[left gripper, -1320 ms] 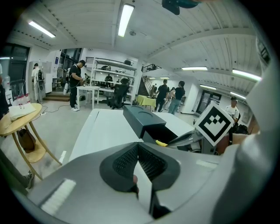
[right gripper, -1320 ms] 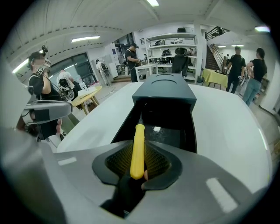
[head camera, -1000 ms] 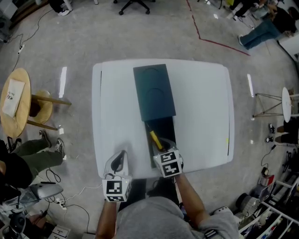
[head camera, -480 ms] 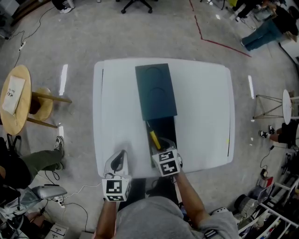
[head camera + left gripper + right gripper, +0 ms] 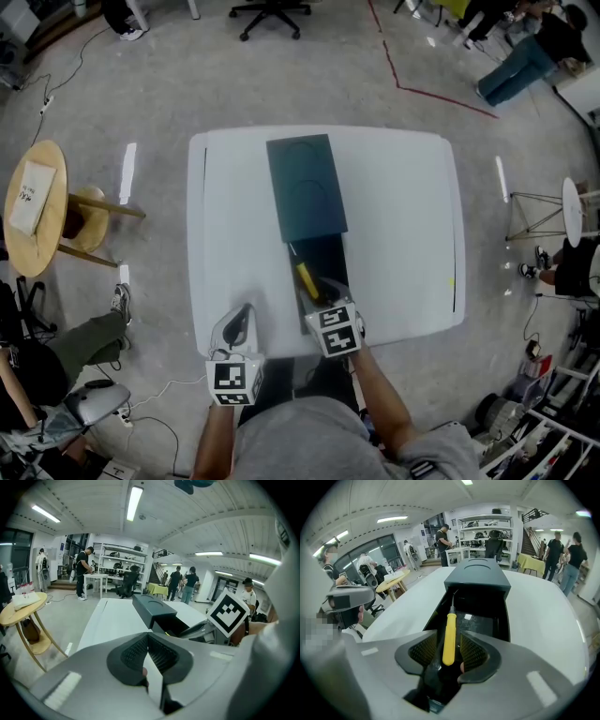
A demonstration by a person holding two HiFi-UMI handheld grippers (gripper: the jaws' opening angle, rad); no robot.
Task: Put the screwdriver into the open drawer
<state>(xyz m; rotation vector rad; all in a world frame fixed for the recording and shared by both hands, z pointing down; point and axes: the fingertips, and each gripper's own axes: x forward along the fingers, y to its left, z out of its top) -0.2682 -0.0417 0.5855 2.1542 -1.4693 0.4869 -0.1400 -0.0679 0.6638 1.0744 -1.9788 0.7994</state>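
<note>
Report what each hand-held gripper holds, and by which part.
Nothing is gripped. The right hand-held gripper has just been opening its jaws; the screwdriver has its yellow handle between them, a gap each side. The left hand-held gripper is shut, empty.

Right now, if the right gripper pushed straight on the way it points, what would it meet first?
The screwdriver: its yellow handle lies between the jaws of the right gripper, which have just been opening, pads apparently clear of it. Beyond it, probably the floor of the open drawer; depth is unclear.
</note>
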